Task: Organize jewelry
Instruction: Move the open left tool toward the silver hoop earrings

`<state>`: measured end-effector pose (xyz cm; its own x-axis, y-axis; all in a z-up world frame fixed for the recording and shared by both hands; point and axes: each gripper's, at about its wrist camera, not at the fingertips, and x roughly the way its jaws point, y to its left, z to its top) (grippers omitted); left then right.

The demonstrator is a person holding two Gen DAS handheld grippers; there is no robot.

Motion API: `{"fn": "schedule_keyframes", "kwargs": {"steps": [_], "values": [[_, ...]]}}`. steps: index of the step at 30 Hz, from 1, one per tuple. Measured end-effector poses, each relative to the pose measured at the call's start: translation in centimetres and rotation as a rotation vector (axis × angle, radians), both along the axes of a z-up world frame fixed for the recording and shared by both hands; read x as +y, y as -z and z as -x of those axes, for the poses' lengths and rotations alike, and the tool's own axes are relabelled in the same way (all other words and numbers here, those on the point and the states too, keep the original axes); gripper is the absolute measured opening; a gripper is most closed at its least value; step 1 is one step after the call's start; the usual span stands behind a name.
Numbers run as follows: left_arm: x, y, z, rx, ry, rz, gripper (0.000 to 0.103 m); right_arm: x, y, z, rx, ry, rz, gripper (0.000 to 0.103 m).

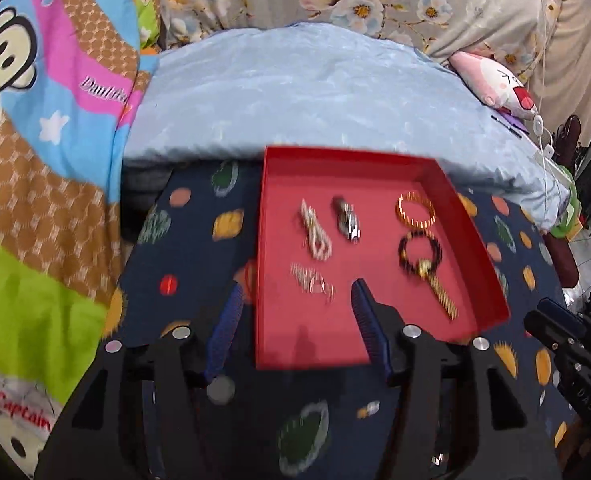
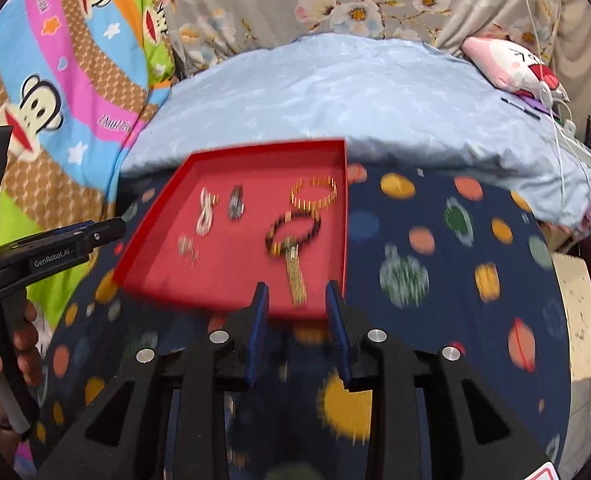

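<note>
A red tray (image 1: 375, 168) (image 2: 231, 288) lies on a dark planet-print cloth. In it lie a pearl strand (image 1: 315, 232) (image 2: 205, 212), a silver watch (image 1: 347, 220) (image 2: 236, 202), a gold bangle (image 1: 415, 208) (image 2: 314, 192), a black bead bracelet with gold tassel (image 1: 421, 254) (image 2: 293, 232) and a small silver piece (image 1: 313, 282) (image 2: 187, 248). My left gripper (image 1: 297, 294) is open and empty over the tray's near left part. My right gripper (image 2: 297, 294) is open and empty at the tray's near edge, by the tassel.
The planet-print cloth (image 1: 191, 264) (image 2: 435, 264) covers a round table. A light blue pillow (image 1: 295, 92) (image 2: 355, 92) lies behind the tray. Cartoon bedding (image 1: 43, 160) is on the left; a pink plush (image 1: 499, 80) and cables are at the right.
</note>
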<state>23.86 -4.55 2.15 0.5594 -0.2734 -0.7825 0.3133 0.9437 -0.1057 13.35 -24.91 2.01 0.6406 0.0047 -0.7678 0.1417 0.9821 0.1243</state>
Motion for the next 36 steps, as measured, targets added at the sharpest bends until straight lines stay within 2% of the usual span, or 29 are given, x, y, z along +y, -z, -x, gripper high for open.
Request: {"fn": "schedule_keyframes", "kwargs": {"steps": [9, 16, 19, 29, 36], "values": [[2.3, 3.3, 7.5, 0.107, 0.004, -0.011, 0.054, 2.7, 3.2, 6.7, 0.096, -0.023, -0.028, 0.029], [2.5, 5.7, 12.2, 0.179, 0.042, -0.013, 0.057, 3.6, 5.0, 9.5, 0.142, -0.016, -0.03, 0.029], [1.7, 6.5, 14.0, 0.187, 0.078, -0.031, 0.06, 3.5, 5.2, 10.3, 0.149, -0.008, -0.032, 0.029], [0.3, 7.7, 17.4, 0.178, 0.169, -0.098, 0.06, 3.6, 5.0, 11.7, 0.147, 0.004, -0.029, 0.029], [0.1, 8.4, 18.4, 0.184, 0.206, -0.103, 0.06, 3.6, 5.0, 11.7, 0.148, 0.005, -0.032, 0.029]]}}
